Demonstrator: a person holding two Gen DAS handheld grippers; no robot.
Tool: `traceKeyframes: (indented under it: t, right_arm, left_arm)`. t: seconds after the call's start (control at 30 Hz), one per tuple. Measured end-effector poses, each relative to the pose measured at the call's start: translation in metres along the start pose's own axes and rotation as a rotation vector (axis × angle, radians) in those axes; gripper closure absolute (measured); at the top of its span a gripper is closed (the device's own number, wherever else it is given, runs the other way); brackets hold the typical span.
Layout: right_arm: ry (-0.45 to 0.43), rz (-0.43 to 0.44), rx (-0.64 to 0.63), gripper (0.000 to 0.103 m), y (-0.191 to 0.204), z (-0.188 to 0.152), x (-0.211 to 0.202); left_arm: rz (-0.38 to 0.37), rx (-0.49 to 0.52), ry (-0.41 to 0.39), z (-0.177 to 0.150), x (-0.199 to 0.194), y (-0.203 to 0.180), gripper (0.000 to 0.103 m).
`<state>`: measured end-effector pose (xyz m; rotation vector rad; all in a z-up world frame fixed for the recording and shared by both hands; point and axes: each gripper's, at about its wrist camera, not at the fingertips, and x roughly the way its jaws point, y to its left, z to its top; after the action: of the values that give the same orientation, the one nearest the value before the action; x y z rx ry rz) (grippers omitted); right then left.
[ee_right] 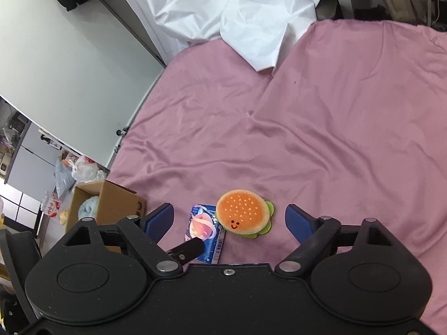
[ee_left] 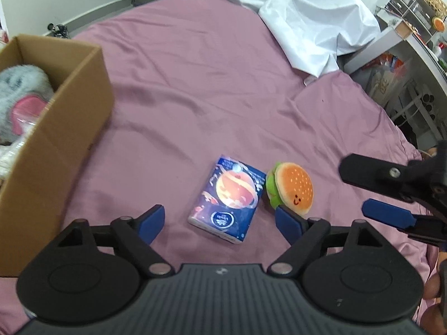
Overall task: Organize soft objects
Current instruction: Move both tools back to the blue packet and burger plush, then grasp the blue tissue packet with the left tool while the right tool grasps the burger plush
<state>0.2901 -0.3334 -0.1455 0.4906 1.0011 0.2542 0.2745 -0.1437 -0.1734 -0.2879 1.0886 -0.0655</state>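
Soft, even indoor light is filling both views, bright enough that colours are reading clearly. The pink bedsheet (ee_right: 335,128) is catching a gentle sheen along its wrinkles ahead of the right gripper (ee_right: 229,220), and the white sheet (ee_right: 223,8) farther ahead is glaring almost to pure white. Shadows are staying faint and short; the cardboard box (ee_left: 69,128) is casting a diffuse one on the sheet to the left of the left gripper (ee_left: 219,220). Motion blur is smearing the box and its contents. Fisheye distortion is bending the room's edges, and dark vignetting is rounding off the corners of both pictures.
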Motion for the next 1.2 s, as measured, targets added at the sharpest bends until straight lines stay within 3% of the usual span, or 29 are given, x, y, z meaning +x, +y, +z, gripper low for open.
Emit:
traceKeyframes:
  t: [0.33, 0.5, 0.83, 0.9, 1.0, 1.07, 1.2]
  right_arm:
    - [0.037, -0.018, 0.028, 0.017, -0.002, 0.000, 0.025]
    - [0.055, -0.033, 0.029, 0.019, -0.001, -0.001, 0.037]
    - [0.095, -0.076, 0.016, 0.027, 0.002, -0.006, 0.062]
    - [0.098, -0.077, 0.011, 0.032, 0.003, -0.007, 0.064]
    - [0.104, -0.083, -0.003, 0.047, 0.004, -0.008, 0.066]
    - [0.110, -0.090, -0.011, 0.064, 0.005, -0.009, 0.067]
    - [0.082, -0.071, -0.027, 0.082, 0.008, -0.009, 0.057]
  left_arm:
    - [-0.001, 0.041, 0.035, -0.003, 0.028, -0.005, 0.026]
    - [0.020, 0.038, 0.032, -0.003, 0.032, 0.001, 0.043]
    - [0.010, 0.000, 0.046, -0.003, 0.020, 0.015, 0.045]
    - [0.013, -0.002, 0.047, -0.003, 0.017, 0.018, 0.045]
    - [0.023, -0.012, 0.045, -0.004, 0.012, 0.023, 0.045]
    - [0.030, -0.020, 0.042, -0.004, 0.008, 0.026, 0.045]
    - [0.040, -0.030, 0.022, -0.004, -0.004, 0.030, 0.046]
